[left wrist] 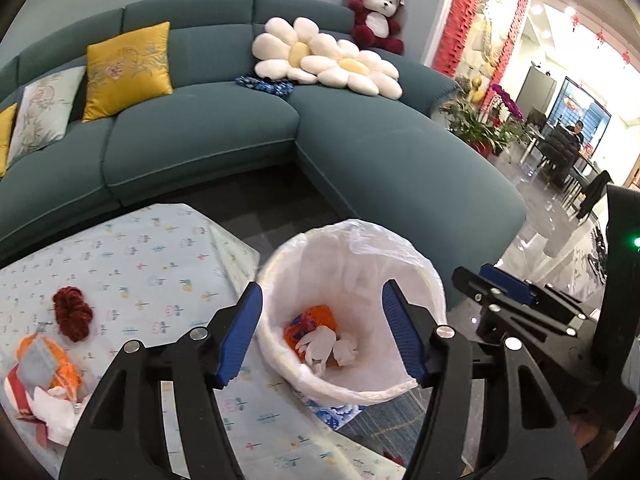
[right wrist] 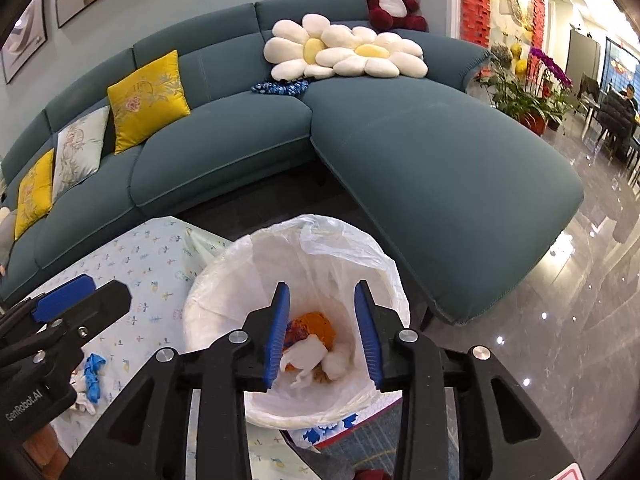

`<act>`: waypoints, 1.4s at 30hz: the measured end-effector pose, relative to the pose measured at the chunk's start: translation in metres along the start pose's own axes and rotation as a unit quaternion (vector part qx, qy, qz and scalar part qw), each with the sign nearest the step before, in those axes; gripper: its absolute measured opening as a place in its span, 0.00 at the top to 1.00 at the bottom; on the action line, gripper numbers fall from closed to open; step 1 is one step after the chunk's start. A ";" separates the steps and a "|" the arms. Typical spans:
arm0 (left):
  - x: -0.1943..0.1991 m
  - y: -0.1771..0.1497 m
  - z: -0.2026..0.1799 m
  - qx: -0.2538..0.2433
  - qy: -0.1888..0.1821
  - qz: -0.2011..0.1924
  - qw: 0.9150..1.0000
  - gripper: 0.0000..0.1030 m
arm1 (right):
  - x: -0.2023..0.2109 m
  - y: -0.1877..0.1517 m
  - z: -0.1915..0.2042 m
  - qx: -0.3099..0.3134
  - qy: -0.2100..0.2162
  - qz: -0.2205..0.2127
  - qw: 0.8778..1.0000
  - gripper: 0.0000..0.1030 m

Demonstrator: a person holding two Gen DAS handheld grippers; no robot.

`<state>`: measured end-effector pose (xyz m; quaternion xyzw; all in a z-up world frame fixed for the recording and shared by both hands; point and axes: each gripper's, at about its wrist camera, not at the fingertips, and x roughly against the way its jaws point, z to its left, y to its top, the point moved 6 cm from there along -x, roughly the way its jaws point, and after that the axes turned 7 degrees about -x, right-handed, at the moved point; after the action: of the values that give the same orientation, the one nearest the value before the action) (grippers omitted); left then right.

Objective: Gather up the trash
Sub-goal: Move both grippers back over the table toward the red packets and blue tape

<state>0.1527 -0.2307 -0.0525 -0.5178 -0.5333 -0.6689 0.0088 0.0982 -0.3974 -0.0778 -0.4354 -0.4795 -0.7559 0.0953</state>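
A white bin lined with a plastic bag [left wrist: 416, 268] [right wrist: 384, 268] stands beside the table. Inside lie an orange wrapper [left wrist: 316, 318] [right wrist: 320, 322] and crumpled white tissues [left wrist: 320, 346] [right wrist: 306, 354]. My left gripper [left wrist: 322, 332] is open and empty above the bin's near rim. My right gripper [right wrist: 322, 330] is open and empty over the bin; it also shows in the left wrist view [left wrist: 504, 286]. On the table [left wrist: 132, 252] lie an orange packet with tissues [left wrist: 44, 368], a dark red scrunchie [left wrist: 72, 312] and a blue scrap [right wrist: 92, 376].
A teal curved sofa [left wrist: 360, 140] [right wrist: 420, 152] stands behind, with yellow cushions [left wrist: 128, 68], flower pillows [left wrist: 328, 60] and a red plush bear [left wrist: 376, 16]. Glossy floor [right wrist: 560, 320] and potted plants [right wrist: 520, 96] lie to the right. A person sits at a far table [left wrist: 576, 132].
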 end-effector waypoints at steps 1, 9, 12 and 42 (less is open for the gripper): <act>0.002 0.000 0.003 -0.001 0.003 -0.001 1.000 0.43 | 0.002 0.001 0.003 0.000 0.004 -0.001 1.000 0.67; 0.045 -0.013 0.052 0.009 0.042 -0.010 0.999 0.35 | 0.025 -0.009 0.058 0.031 0.050 -0.005 0.998 0.62; 0.061 -0.024 0.080 0.019 0.065 -0.011 0.998 0.35 | 0.030 -0.019 0.089 0.050 0.070 0.001 0.996 0.62; 0.127 -0.214 0.305 0.184 0.172 0.074 0.965 0.20 | -0.029 -0.175 0.291 0.174 0.119 0.125 0.969 0.57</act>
<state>0.1818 0.1503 -0.1463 -0.4226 -0.5980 -0.6357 0.2444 0.1818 -0.0790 -0.1653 -0.3752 -0.5305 -0.6893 0.3203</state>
